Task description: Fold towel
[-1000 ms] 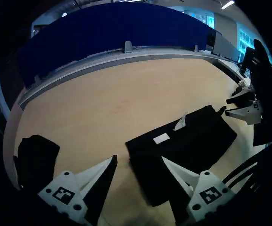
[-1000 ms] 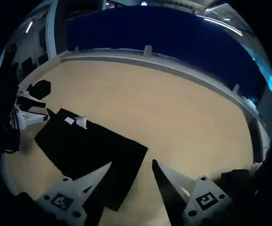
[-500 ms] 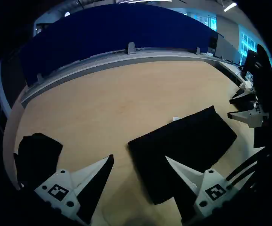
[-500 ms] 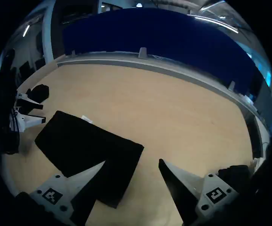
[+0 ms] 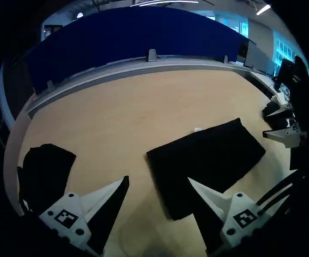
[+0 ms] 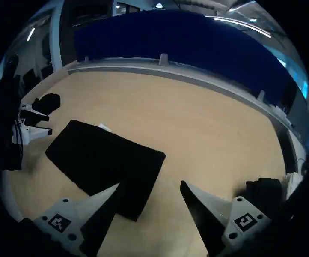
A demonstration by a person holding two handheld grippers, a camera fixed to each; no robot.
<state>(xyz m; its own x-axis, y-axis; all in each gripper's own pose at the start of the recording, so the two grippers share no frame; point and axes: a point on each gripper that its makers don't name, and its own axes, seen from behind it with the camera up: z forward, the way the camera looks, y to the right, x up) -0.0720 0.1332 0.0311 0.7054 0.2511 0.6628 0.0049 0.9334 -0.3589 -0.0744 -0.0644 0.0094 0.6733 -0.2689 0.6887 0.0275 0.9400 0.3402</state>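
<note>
I am holding my left gripper (image 5: 157,178) low over the counter (image 5: 124,107), its fingers (image 5: 90,205) spread wide and gripping nothing. In the left gripper view the towel (image 5: 206,165) is lying at about four o'clock as a flat black rectangle, its near corner reaching in between my two fingertips without either one pressing on it. A small white tag (image 5: 198,129) is peeking out at its far edge. My right gripper (image 5: 285,135) is waiting at three o'clock, just off the towel's far end and apart from it.

In the right gripper view my right gripper (image 6: 149,183) is likewise hanging released, fingers (image 6: 208,210) parted, with the towel (image 6: 105,160) at about eight o'clock and one corner lying under my left-hand fingertip. My left gripper (image 6: 30,126) is showing at nine o'clock, beside the towel's far end.

I am judging the folding to be largely done: the edges are looking straight, the corners square, nothing is trailing loose. The cloth is too dark for me to count layers, so I cannot tell whether another halving is due. A crumpled dark bundle (image 5: 45,175) is sitting at eight o'clock in the left gripper view, well apart, and another dark bundle (image 6: 263,190) at four o'clock in the right gripper view; I am guessing those may be further towels.
</note>
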